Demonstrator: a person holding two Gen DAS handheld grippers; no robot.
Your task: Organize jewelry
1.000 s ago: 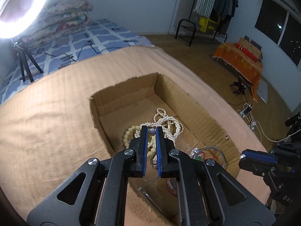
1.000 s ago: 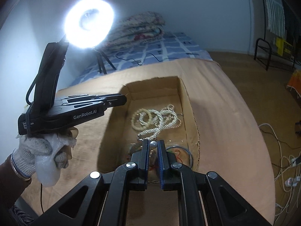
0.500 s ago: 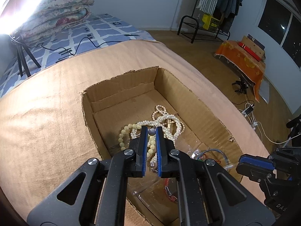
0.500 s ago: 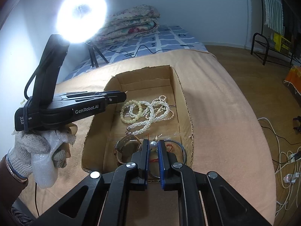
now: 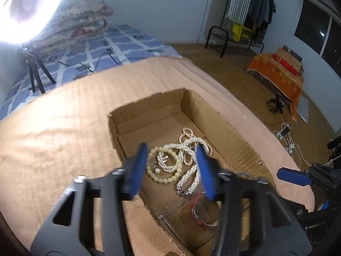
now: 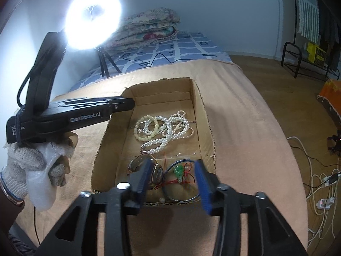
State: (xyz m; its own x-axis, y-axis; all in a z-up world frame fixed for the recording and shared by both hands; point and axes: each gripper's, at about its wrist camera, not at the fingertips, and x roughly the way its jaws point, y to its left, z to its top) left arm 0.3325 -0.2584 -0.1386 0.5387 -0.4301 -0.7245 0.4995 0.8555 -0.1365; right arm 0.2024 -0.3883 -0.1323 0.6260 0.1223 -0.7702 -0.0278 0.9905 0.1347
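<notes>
An open cardboard box (image 5: 223, 132) on a tan blanket holds a tangle of pearl necklaces (image 5: 191, 147) and a cream bead bracelet (image 5: 164, 179). My left gripper (image 5: 170, 147) hovers over them; its jaws are opening with nothing between the pads. A loose pearl (image 5: 157, 170) lies inside the bracelet. My right gripper (image 6: 173, 162) hangs over the box's near end, its jaws also opening and empty. Below it lie a watch (image 6: 157, 172), a green charm on red cord (image 6: 178, 171), a blue bangle (image 6: 181, 199) and a small pearl (image 6: 162, 199).
A gloved hand (image 6: 25, 166) holds the left gripper (image 6: 125, 104) at the box's left rim. A bright ring light on a tripod (image 6: 93, 17) stands behind the blanket, with folded quilts (image 6: 149, 27) on a blue bed. Cables (image 6: 319, 183) lie on the floor at right.
Both grippers went from shut on a small pearl to open. The pearls are gone from the pads and now lie in the box.
</notes>
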